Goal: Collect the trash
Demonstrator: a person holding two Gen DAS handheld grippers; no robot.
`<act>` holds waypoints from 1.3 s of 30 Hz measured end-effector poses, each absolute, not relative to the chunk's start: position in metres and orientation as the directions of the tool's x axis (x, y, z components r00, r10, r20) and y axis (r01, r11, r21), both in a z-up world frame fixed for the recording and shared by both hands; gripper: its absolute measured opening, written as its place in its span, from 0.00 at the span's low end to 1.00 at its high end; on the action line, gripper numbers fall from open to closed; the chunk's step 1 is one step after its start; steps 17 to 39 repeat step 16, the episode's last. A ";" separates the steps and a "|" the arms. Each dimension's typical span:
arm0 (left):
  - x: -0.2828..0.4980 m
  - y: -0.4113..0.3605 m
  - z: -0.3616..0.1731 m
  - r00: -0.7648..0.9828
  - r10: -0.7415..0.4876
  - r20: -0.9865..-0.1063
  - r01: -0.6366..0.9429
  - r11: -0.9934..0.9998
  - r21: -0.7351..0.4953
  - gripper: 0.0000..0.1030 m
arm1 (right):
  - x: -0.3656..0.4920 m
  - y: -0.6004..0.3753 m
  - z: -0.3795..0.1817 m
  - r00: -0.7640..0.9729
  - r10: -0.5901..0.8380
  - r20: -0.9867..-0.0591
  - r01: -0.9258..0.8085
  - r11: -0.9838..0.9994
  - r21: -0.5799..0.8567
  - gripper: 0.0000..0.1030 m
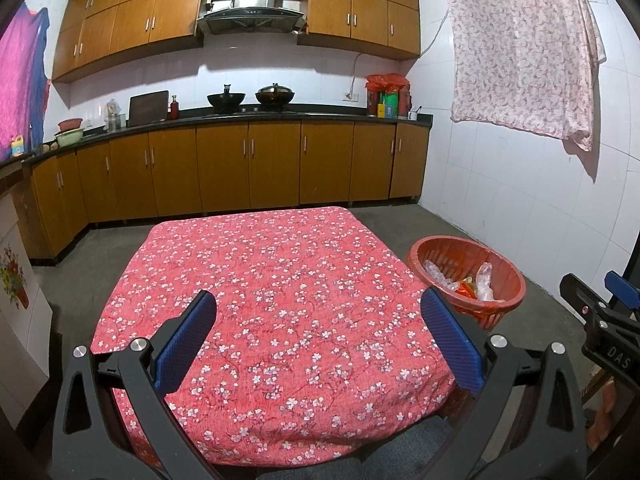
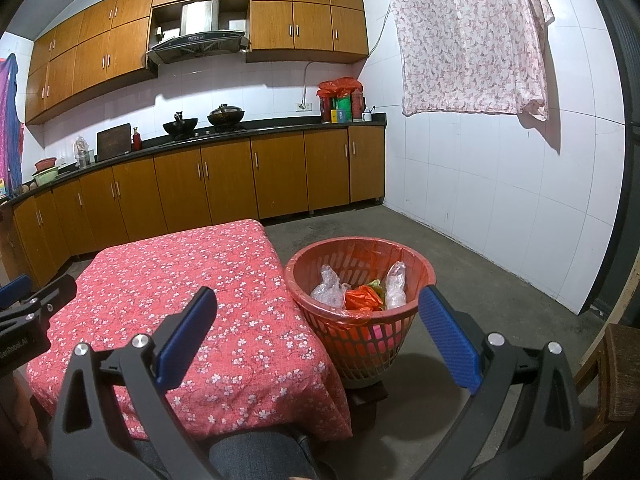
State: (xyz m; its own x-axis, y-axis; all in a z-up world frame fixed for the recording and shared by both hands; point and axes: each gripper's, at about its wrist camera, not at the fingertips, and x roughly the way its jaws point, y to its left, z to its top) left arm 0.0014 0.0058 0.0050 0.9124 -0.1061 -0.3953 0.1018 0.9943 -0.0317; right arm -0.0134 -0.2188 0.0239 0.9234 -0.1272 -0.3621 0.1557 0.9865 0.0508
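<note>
The left gripper (image 1: 318,320) hangs above the near half of a low table draped in a red floral cloth (image 1: 280,280), its blue-padded jaws spread wide with nothing between them. The right gripper (image 2: 318,316) is spread just as wide and also holds nothing; it hovers over the gap between the table's right edge and the red plastic waste basket (image 2: 352,336).

In the left wrist view the waste basket (image 1: 500,312) sits at about 3 o'clock from the table, close beside its right edge and apparently against the cloth, and the right gripper's black frame shows at the far right edge. In the right wrist view the basket stands on a small dark block on the concrete floor (image 2: 480,260). It is lined with a red bag, and the trash lies inside it: crumpled clear plastic wrappers (image 2: 328,290), a second clear wrapper (image 2: 394,286) at 2 o'clock inside the rim, an orange plastic scrap (image 2: 362,298) in the middle, and a bit of green just behind that.

At 12 o'clock, beyond the table, a run of brown wooden cabinets (image 1: 248,168) carries a dark countertop with two woks (image 1: 226,100). A pink floral sheet (image 1: 520,48) hangs on the white tiled wall at 2 o'clock. A person's knee in blue jeans (image 2: 256,456) shows at 6 o'clock under the right gripper.
</note>
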 end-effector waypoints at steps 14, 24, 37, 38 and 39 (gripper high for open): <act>0.002 0.011 0.007 0.910 -0.112 -0.400 0.102 0.994 -0.045 0.98 | -0.018 -0.219 0.021 0.922 -0.130 -0.365 0.160 0.986 0.052 0.96; 0.003 0.011 0.007 0.909 -0.114 -0.401 0.104 0.993 -0.046 0.98 | -0.018 -0.219 0.021 0.922 -0.130 -0.365 0.159 0.986 0.052 0.96; 0.003 0.011 0.007 0.909 -0.114 -0.401 0.104 0.993 -0.046 0.98 | -0.018 -0.219 0.021 0.922 -0.130 -0.365 0.159 0.986 0.052 0.96; 0.003 0.011 0.007 0.909 -0.114 -0.401 0.104 0.993 -0.046 0.98 | -0.018 -0.219 0.021 0.922 -0.130 -0.365 0.159 0.986 0.052 0.96; 0.003 0.011 0.007 0.909 -0.114 -0.401 0.104 0.993 -0.046 0.98 | -0.018 -0.219 0.021 0.922 -0.130 -0.365 0.159 0.986 0.052 0.96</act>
